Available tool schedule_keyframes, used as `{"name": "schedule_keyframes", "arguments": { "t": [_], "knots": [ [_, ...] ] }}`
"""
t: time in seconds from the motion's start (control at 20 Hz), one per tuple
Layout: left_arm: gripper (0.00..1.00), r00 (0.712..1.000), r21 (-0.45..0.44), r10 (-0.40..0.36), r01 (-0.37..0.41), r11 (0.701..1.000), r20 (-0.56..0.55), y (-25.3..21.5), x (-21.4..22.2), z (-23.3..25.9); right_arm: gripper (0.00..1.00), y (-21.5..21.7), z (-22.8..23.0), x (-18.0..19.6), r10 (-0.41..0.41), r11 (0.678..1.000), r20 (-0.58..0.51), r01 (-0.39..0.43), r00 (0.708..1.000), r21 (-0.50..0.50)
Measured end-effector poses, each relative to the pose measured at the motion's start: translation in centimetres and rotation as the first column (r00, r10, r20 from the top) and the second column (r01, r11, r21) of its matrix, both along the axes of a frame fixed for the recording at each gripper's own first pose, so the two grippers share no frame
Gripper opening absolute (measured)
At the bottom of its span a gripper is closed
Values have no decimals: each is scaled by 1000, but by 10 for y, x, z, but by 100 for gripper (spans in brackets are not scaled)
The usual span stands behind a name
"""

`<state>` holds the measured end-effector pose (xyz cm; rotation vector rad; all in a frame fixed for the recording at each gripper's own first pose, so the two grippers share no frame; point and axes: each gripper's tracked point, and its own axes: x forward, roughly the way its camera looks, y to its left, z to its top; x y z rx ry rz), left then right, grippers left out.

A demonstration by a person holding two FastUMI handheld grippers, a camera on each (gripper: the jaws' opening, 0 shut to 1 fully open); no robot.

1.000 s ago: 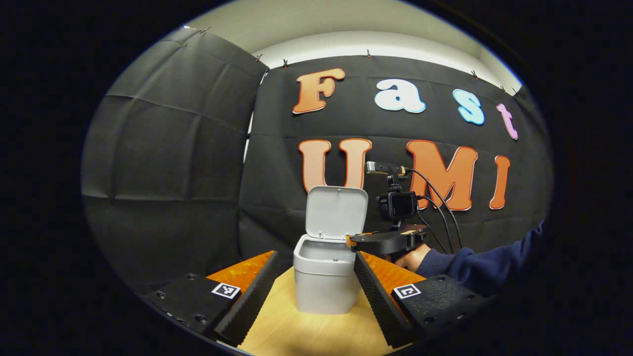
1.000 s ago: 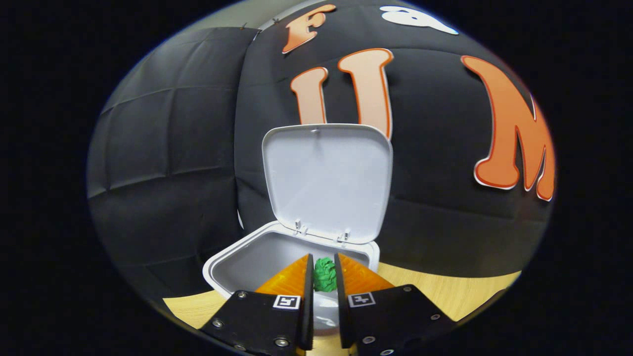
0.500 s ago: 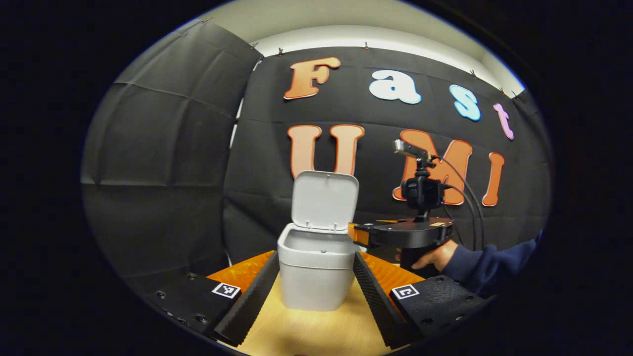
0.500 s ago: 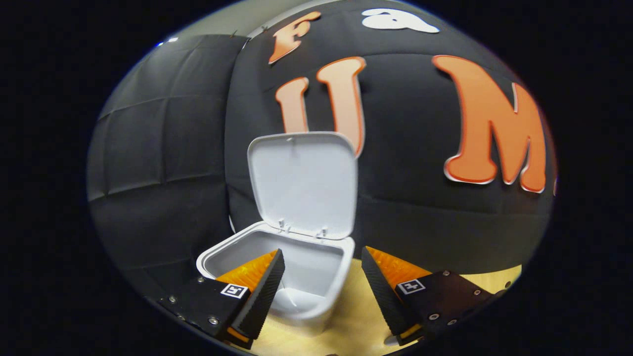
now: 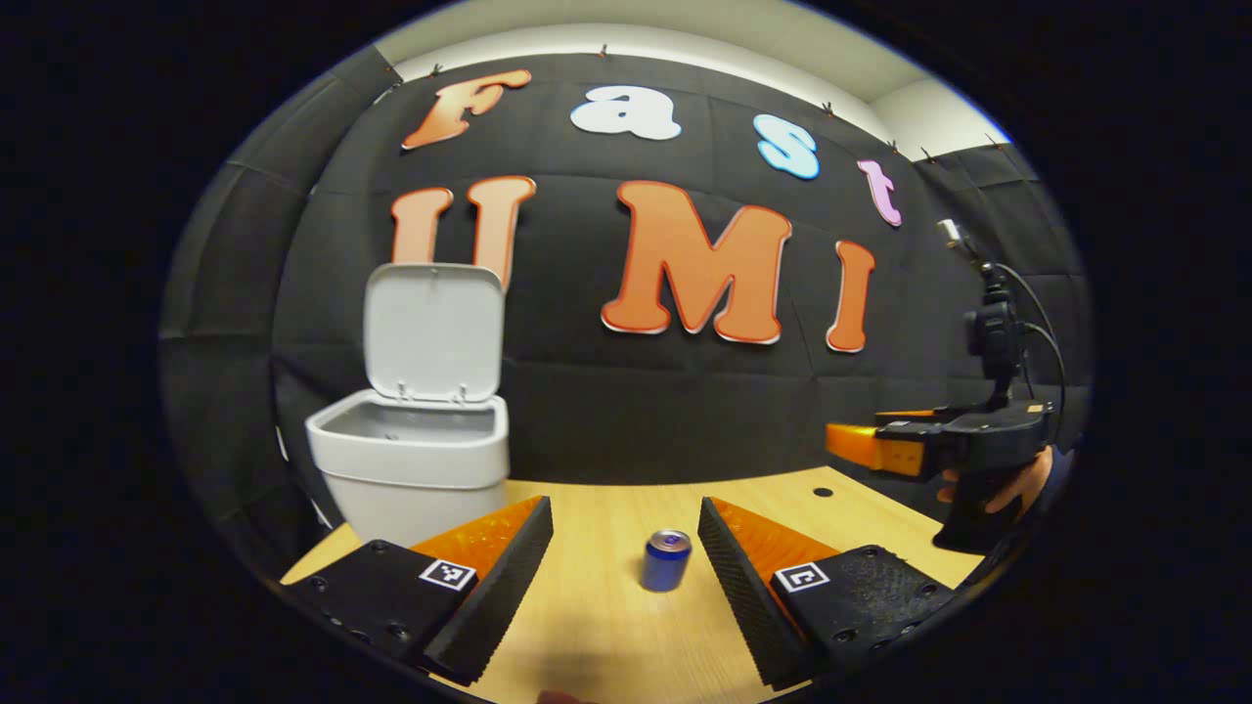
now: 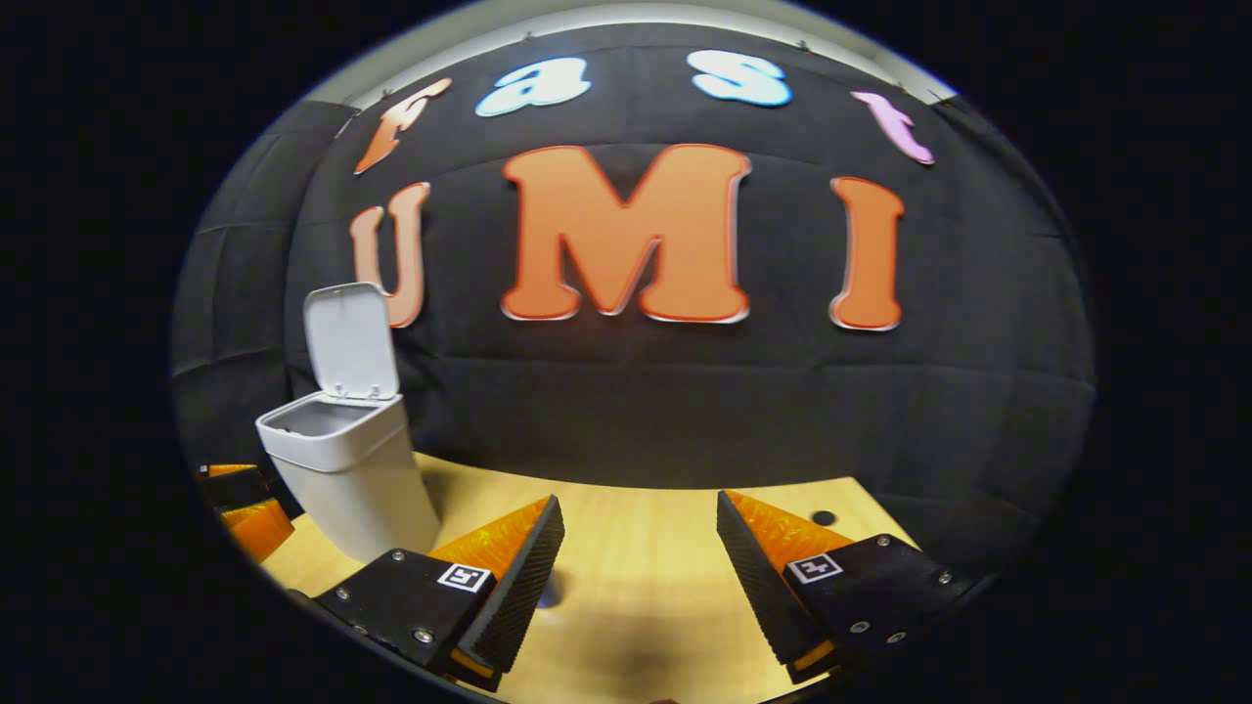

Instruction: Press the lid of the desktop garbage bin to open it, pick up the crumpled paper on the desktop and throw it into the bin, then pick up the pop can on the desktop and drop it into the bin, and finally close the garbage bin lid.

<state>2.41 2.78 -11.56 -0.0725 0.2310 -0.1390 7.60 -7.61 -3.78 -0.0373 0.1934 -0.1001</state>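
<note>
Left gripper view, near to far. Left gripper [image 5: 624,518] low over the table [image 5: 606,636], jaws spread wide, nothing between the pads. Blue pop can [image 5: 666,560] upright on the wood, framed in the gap between the two fingers, a little nearer the right-hand finger, touching neither. Beyond and off to the left, white bin [image 5: 411,464] standing on the table near its back edge, lid [image 5: 433,332] swung up and standing close to upright against the black cloth wall [image 5: 636,401]. Inside of the bin not visible past the rim from this angle. Small dark hole [image 5: 823,492] in the tabletop toward the far right. Farther right still, right gripper [image 5: 861,445] held up above the table, well apart from the can and the bin, pointing leftward; hand [image 5: 1012,484] wrapped round its grip, camera mount and cables above.

Right gripper view, near to far. Right gripper [image 6: 641,518] with jaws wide apart, empty, over bare table [image 6: 636,587]. A small bluish shape tucked just behind the left-hand finger, too little of it showing to name. Bin [image 6: 342,469] off to the left, lid [image 6: 349,340] raised. Part of the left gripper [image 6: 240,499] at the far left edge, just beside the bin's base. Same dark hole [image 6: 824,517] in the wood beyond the right-hand finger, cloth wall [image 6: 685,411] behind.
</note>
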Motion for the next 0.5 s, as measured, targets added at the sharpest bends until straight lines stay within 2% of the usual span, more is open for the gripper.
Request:
{"name": "schedule_keyframes", "arguments": {
  "t": [0.2,0.35,0.5],
  "knots": [
    [95,997,47,-48,51,998,-55,-44,30,-55,94,-58,-10,-31,-118,993,-27,119,993,16],
    [95,990,76,-51,61,995,-129,-61,60,-119,94,-70,-20,-41,-143,989,-73,145,987,20],
    [96,969,89,-42,66,994,-244,-70,86,-193,94,-69,-25,-45,-139,990,-109,139,984,-7]
  ]
}}
